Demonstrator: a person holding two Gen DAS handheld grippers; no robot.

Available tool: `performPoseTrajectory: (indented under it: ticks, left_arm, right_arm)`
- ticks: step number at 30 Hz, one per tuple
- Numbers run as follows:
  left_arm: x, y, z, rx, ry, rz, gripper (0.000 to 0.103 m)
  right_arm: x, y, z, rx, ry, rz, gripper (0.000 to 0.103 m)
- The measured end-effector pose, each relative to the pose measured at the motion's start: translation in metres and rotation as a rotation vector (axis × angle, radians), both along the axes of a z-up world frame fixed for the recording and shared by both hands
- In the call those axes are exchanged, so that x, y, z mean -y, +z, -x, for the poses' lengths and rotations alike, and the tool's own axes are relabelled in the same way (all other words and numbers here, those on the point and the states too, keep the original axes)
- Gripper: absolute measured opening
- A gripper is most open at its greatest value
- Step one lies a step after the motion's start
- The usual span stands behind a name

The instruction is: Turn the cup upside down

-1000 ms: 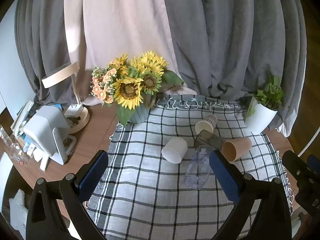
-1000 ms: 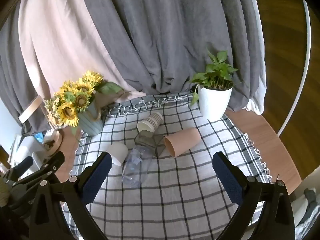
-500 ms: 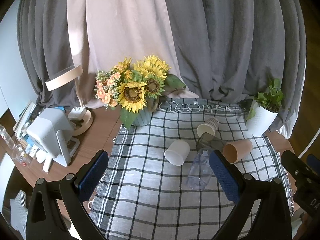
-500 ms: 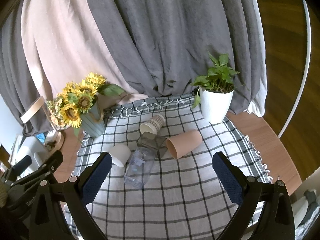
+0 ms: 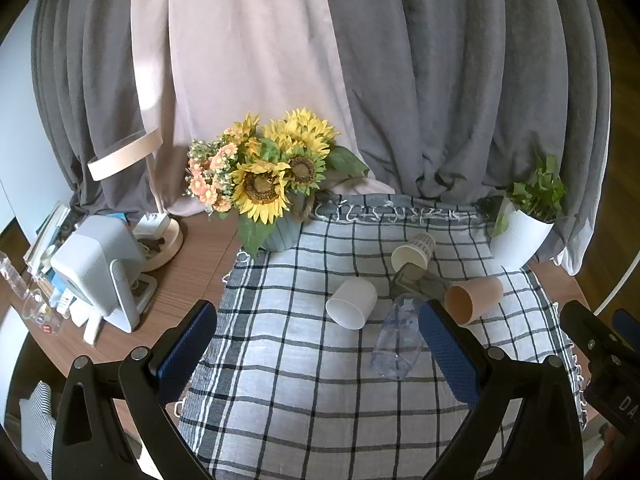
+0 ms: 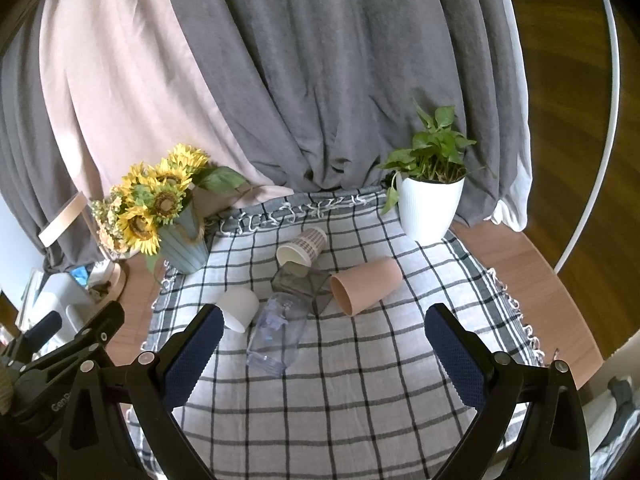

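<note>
Several cups lie on their sides on the checked cloth (image 5: 304,408): a white cup (image 5: 352,303) (image 6: 238,308), a clear plastic cup (image 5: 398,336) (image 6: 276,334), a smoky square glass (image 5: 418,282) (image 6: 302,286), a patterned paper cup (image 5: 414,250) (image 6: 302,246) and a tan cup (image 5: 474,299) (image 6: 366,285). My left gripper (image 5: 318,354) is open and empty, held above the cloth short of the cups. My right gripper (image 6: 320,354) is open and empty, also short of them.
A sunflower vase (image 5: 280,232) (image 6: 184,246) stands at the cloth's back left, a white plant pot (image 5: 520,240) (image 6: 430,208) at the back right. A lamp base (image 5: 160,240) and a white device (image 5: 100,268) sit on the wood table at left. Curtains hang behind.
Both grippers have drawn back and risen slightly, so the cups sit a little farther off. Nothing on the cloth has moved.
</note>
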State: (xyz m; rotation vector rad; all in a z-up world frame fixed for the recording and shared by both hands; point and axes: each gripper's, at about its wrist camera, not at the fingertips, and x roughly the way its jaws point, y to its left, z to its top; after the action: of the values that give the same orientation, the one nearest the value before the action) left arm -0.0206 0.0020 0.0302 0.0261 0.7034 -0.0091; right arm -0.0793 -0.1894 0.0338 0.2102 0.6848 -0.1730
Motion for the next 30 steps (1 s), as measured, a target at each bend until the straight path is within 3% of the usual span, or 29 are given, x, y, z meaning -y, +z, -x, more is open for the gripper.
performPoseTrajectory:
  ticks: [30]
  left_arm:
    - [0.0012, -0.0019, 0.0005, -0.002, -0.004, -0.001, 0.103]
  right_arm:
    - [0.0004, -0.0028, -0.0003, 0.0, -0.004, 0.003, 0.101]
